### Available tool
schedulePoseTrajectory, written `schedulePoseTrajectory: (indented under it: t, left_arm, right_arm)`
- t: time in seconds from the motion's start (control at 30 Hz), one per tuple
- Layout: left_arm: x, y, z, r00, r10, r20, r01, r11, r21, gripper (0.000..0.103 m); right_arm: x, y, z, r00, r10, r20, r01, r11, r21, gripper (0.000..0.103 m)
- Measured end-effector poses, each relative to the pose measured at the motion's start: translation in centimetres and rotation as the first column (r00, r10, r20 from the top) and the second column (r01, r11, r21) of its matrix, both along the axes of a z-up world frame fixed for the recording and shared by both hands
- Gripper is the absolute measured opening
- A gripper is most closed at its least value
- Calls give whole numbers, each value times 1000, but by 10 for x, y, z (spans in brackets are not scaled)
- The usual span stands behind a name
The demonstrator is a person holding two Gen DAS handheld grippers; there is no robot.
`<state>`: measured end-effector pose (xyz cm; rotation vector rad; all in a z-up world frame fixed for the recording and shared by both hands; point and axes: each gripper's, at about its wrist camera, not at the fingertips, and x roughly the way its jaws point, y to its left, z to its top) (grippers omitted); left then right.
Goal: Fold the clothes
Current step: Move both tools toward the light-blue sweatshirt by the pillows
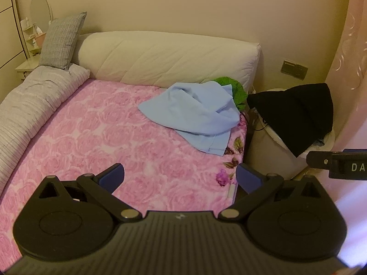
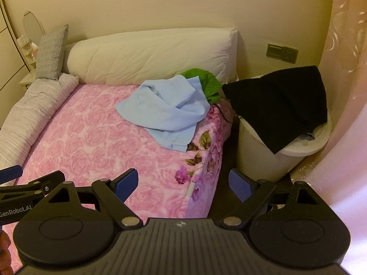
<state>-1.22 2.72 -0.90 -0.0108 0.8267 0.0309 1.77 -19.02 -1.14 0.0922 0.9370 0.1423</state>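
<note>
Three garments show, none of them folded: a light blue garment [image 1: 195, 112] lies crumpled on the pink floral bedspread [image 1: 91, 137] near the bed's far right corner, a green garment [image 1: 234, 89] is bunched behind and partly under it against the white bolster [image 1: 165, 57], and a black garment [image 1: 296, 114] hangs draped over the rim of the white laundry bin [image 2: 263, 155] just beside the bed. Both claws are spread wide and pinch nothing: the left gripper [image 1: 180, 178] hovers over the near part of the bedspread, the right gripper [image 2: 183, 185] over the bed's right edge, with the gap beside the bed under its right finger. The blue garment lies ahead of both and a little to the right of the left one, well apart from either; its long axis runs roughly from the far left down to a hemmed end pointing toward the near right. The right gripper is nearer that hem, and nearer the bin too. Inside the bin a bit of blue and pale cloth peeks out under the black garment (what it is I cannot tell). A grey cushion [image 1: 63, 40] and a rolled grey quilt [image 1: 29, 110] line the bed's left side. Whichever garment is taken, it needs spreading flat on the open bedspread.
</note>
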Motion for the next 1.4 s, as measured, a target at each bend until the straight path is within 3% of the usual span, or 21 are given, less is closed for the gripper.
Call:
schedulePoseTrajectory:
  t: [0.47, 0.83, 1.13, 1.4]
  left_arm:
    - [17, 27, -9, 999, 37, -28, -38, 999, -36, 102]
    - [49, 32, -20, 995, 78, -63, -81, 996, -35, 102]
    - [95, 27, -42, 986, 120, -115, -125, 992, -32, 102]
    - [176, 4, -84, 959, 167, -231, -173, 985, -5, 102]
  right_arm:
    - [21, 23, -3, 999, 28, -17, -29, 999, -39, 89]
    - [61, 12, -18, 999, 13, -42, -14, 999, -38, 89]
    - [117, 0, -49, 994, 62, -85, -65, 997, -39, 89]
    - [205, -15, -103, 971, 137, -195, -144, 989, -20, 89]
